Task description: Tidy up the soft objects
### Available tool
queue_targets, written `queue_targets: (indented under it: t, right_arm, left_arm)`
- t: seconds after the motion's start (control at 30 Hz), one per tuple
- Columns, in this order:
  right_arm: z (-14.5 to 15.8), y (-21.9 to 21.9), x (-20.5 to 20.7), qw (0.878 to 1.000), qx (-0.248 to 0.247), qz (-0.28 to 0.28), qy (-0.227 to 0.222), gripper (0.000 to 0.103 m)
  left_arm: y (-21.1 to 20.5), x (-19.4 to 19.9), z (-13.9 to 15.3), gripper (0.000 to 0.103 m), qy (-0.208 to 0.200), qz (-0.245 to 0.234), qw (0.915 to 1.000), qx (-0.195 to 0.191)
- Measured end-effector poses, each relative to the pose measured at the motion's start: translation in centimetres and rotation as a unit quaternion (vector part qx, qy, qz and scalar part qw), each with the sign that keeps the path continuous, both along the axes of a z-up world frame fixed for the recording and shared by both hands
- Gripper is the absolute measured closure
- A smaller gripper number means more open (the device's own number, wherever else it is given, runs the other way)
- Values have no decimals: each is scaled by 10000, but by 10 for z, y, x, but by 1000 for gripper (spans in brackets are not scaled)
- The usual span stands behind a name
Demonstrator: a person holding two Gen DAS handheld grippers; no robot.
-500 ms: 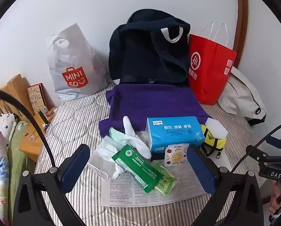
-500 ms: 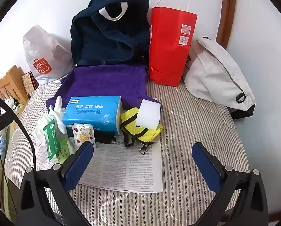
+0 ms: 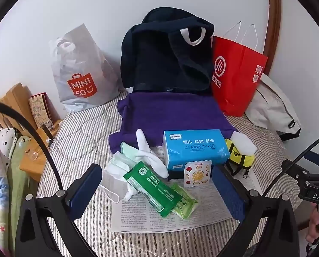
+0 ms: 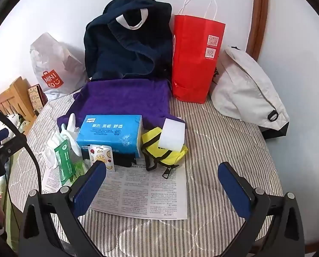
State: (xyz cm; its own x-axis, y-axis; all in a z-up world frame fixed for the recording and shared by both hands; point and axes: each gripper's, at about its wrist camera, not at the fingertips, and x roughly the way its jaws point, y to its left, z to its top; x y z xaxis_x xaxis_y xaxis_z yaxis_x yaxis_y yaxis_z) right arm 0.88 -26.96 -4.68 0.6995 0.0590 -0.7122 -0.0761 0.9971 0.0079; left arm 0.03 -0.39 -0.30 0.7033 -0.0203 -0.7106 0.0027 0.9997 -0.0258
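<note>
On the striped bed (image 4: 219, 132), a purple towel (image 4: 125, 98) lies at twelve o'clock of the blue tissue pack (image 4: 110, 137); white gloves (image 3: 146, 152), perhaps crumpled, lie at nine. Left gripper (image 3: 159, 190) and right gripper (image 4: 162, 189) both gape wide, empty.

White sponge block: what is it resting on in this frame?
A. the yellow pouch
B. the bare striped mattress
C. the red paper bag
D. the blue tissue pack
A. In the right wrist view the white sponge block lies on top of the yellow pouch, beside the blue tissue pack and well clear of the red paper bag.
</note>
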Motion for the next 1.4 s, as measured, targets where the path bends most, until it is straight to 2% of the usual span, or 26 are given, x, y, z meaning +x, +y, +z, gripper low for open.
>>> queue_targets:
  t: [1.4]
  right_arm:
    - [2,5,-7,9999,100,37,-25,0]
  left_arm:
    - [1,-1,1,0,35,-24,10000,-2]
